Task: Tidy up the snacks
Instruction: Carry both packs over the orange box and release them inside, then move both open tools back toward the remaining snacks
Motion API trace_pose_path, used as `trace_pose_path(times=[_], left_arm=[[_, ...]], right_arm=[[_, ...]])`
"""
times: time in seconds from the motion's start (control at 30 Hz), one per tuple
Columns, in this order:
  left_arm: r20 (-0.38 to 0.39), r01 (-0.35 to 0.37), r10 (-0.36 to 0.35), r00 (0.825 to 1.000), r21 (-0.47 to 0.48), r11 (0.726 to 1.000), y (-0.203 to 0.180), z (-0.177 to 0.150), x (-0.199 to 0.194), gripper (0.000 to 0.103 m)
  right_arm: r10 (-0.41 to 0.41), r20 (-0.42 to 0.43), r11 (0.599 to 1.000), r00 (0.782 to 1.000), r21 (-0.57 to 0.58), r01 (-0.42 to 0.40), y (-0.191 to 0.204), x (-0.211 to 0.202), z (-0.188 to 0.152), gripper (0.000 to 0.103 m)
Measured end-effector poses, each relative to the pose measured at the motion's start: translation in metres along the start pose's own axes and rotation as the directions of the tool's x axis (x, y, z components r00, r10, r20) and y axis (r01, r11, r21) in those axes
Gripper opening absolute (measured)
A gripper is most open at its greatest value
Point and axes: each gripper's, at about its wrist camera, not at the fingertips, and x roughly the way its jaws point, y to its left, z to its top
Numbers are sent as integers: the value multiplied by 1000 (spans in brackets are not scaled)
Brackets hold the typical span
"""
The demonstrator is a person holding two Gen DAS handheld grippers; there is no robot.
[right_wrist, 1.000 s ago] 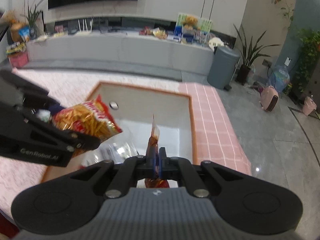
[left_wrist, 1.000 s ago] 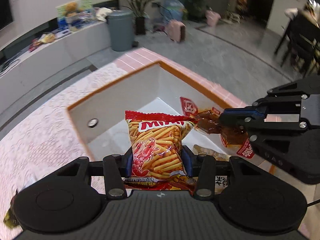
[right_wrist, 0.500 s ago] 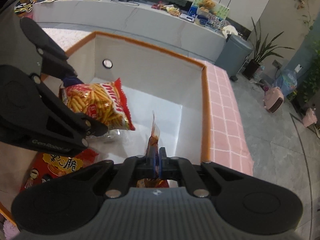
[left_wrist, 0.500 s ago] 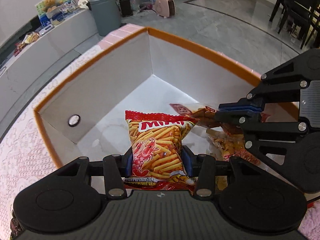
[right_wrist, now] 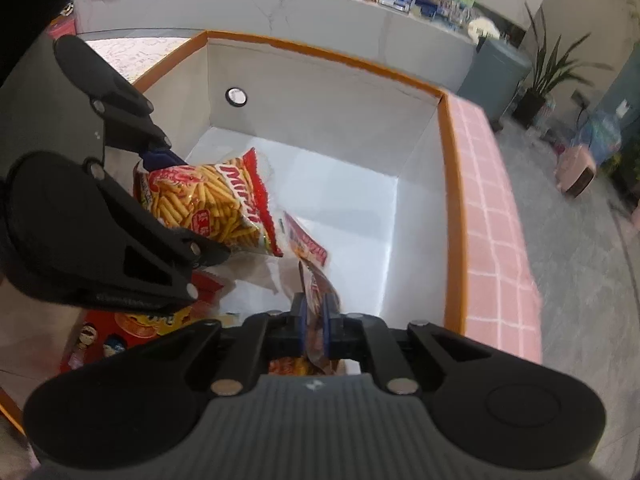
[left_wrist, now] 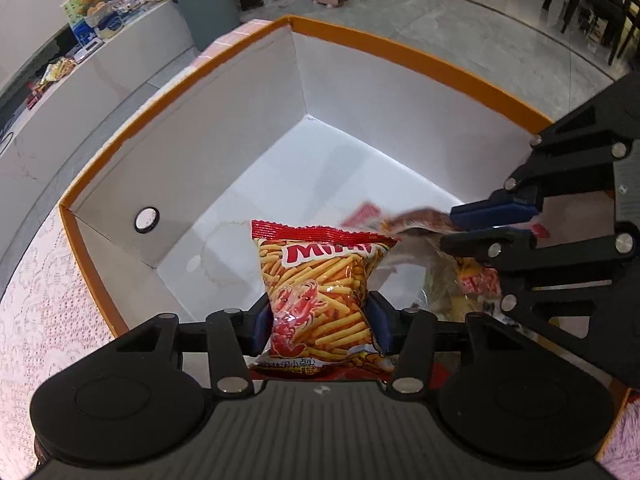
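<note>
My left gripper (left_wrist: 318,322) is shut on a red and yellow bag of shrimp sticks (left_wrist: 320,296), held inside a white box with an orange rim (left_wrist: 400,56). The bag also shows in the right wrist view (right_wrist: 208,208). My right gripper (right_wrist: 315,330) is shut on a thin brown snack packet (right_wrist: 314,288), low inside the same box (right_wrist: 450,160). In the left wrist view the right gripper (left_wrist: 472,226) holds the packet (left_wrist: 416,218) just right of the shrimp stick bag.
Several other snack packs (right_wrist: 132,328) lie at the near end of the box floor. A lace tablecloth (left_wrist: 44,320) lies left of the box, pink tiles (right_wrist: 492,216) to its right. A grey bin (left_wrist: 208,4) stands behind.
Both grippers have moved down and forward into the box with their snacks. The brown packet now tilts and blurs in the right gripper.
</note>
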Motion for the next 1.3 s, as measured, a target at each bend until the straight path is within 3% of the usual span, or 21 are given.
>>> trace_pose_path(times=[0.2,0.27,0.33,0.47,0.53,0.7,0.83,0.97,1.13,1.3], left_arm=[[-3,-25,25,1000,38,999,-5,-1,-12,64],[5,-29,29,1000,38,999,-4,-1,-19,67],[8,-21,21,1000,30,999,-1,-1,-26,73],[23,-21,21,1000,11,1000,2,-2,-43,74],[35,-32,32,999,7,999,1,-3,-53,74],[128,-44,49,991,-40,998,6,-17,-89,75],[209,-87,107,972,-99,991,11,-35,-118,75],[298,-126,181,937,-196,973,22,-61,-148,75],[359,-123,243,901,-326,937,37,-103,-177,78],[376,-147,322,869,-425,893,49,-149,-199,78]], right_arm=[[36,-39,999,999,7,-35,2,-4,7,13],[38,-48,999,998,13,-37,0,-9,8,22],[32,-65,999,997,19,-30,1,-15,8,41],[63,-62,998,996,29,-61,1,-35,11,48],[66,-67,998,996,29,-64,3,-46,12,59],[64,-32,996,997,56,-62,8,-69,10,61],[64,46,986,997,150,-70,12,-91,5,61],[58,137,968,989,234,-89,25,-108,-3,62],[-29,281,966,959,254,-45,61,-127,-15,65],[-4,386,960,923,258,-104,103,-139,-24,75]])
